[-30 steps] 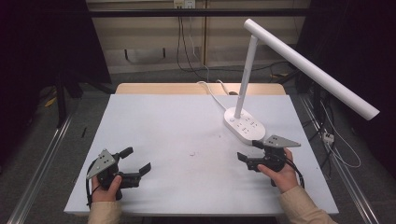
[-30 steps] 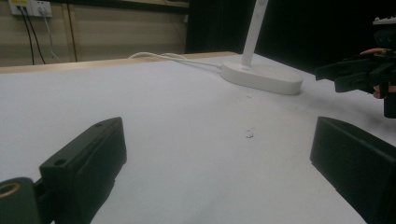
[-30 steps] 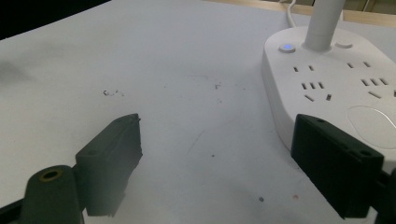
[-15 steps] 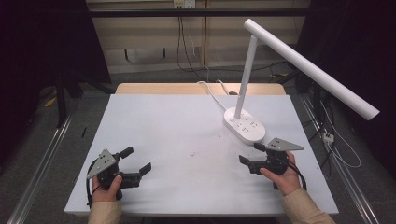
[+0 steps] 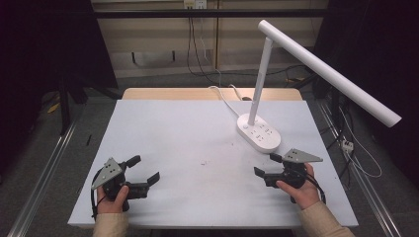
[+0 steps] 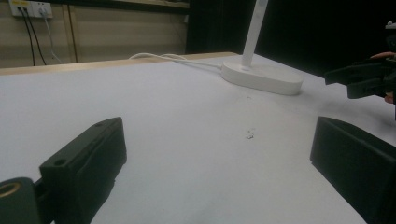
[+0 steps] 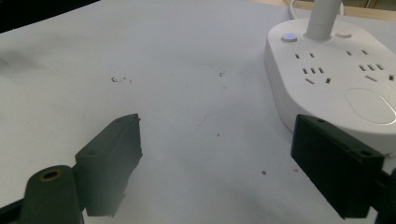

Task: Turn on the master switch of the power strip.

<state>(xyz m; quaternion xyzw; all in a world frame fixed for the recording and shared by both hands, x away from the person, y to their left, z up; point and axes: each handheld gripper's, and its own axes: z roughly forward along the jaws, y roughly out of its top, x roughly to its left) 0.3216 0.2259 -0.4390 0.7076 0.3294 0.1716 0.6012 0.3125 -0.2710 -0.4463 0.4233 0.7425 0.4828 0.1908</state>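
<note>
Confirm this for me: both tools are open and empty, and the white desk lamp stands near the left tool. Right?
Not quite. Both the left tool and the right tool are open and empty, but the white desk lamp stands near the right tool, not the left. The high view shows its base just beyond that tool.

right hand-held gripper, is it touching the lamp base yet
Apart. In the high view, bare white table shows between the right hand-held gripper and the lamp base; its jaws stand open, short of the base.

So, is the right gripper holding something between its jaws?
No, in the right gripper view the right gripper is open, and between its jaws there is just bare white table beside the lamp base.
</note>
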